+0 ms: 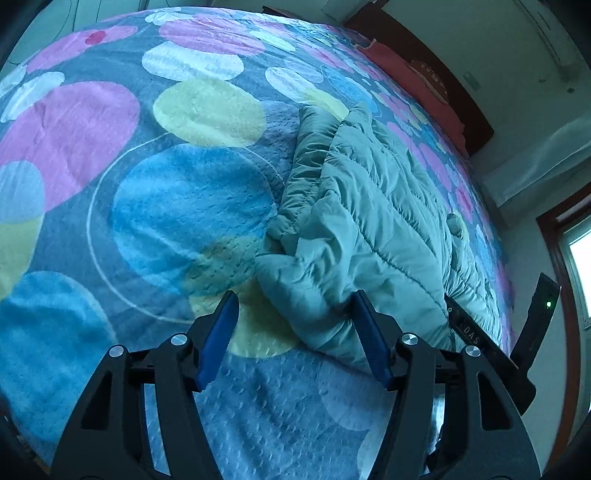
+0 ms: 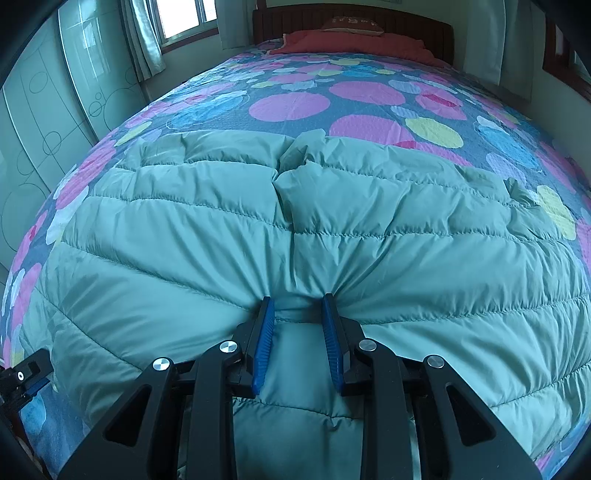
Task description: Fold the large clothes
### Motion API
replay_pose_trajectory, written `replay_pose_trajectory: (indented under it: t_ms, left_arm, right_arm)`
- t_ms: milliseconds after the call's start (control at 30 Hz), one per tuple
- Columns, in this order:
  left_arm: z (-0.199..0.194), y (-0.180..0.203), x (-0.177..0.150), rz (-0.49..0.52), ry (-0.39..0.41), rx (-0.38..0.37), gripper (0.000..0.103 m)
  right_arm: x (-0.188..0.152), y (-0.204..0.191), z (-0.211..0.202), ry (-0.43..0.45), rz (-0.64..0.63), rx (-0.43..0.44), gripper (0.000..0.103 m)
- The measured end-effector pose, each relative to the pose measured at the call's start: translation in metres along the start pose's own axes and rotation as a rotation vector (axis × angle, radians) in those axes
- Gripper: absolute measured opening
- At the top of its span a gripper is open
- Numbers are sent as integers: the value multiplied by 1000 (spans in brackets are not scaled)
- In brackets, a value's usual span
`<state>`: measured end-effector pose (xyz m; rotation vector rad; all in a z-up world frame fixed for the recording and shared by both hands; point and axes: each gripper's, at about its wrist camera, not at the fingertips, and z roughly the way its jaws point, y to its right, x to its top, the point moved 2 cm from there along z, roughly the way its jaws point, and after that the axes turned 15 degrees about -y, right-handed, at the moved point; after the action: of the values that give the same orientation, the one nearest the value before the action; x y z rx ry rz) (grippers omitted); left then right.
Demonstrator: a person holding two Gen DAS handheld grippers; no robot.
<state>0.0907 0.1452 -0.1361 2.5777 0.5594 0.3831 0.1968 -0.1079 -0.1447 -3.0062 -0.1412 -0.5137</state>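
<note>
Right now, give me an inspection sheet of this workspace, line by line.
Surface: bedspread with coloured circles, covering a bed.
Job's things: green quilted jacket lying spread on the bedspread, puffy, with creases.
Clutter: red pillow at the headboard, well clear of the jacket.
Grippers: left tongs open, one pad against the jacket's corner, nothing pinched; right tongs shut on a fold of the jacket.
Cables: nothing seen.
Surroundings: wardrobe doors beside the bed, window with curtains, dark wooden headboard.
</note>
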Motion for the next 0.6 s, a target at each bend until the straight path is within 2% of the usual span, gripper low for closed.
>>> replay_pose_trajectory:
  t_ms: [367,467,600]
  left_arm:
    - [25,10,38,-45,-12,-109,64]
    - [27,11,35,-48,-3,-111,64]
    - [29,17,30,-22,16,-83,55]
  right_arm:
    - [-1,-1,0,4,-3,-2,27]
    - [-2,-1,0,5,-2,-2,27]
    - [-2,-1,0,10,-7,-11,27]
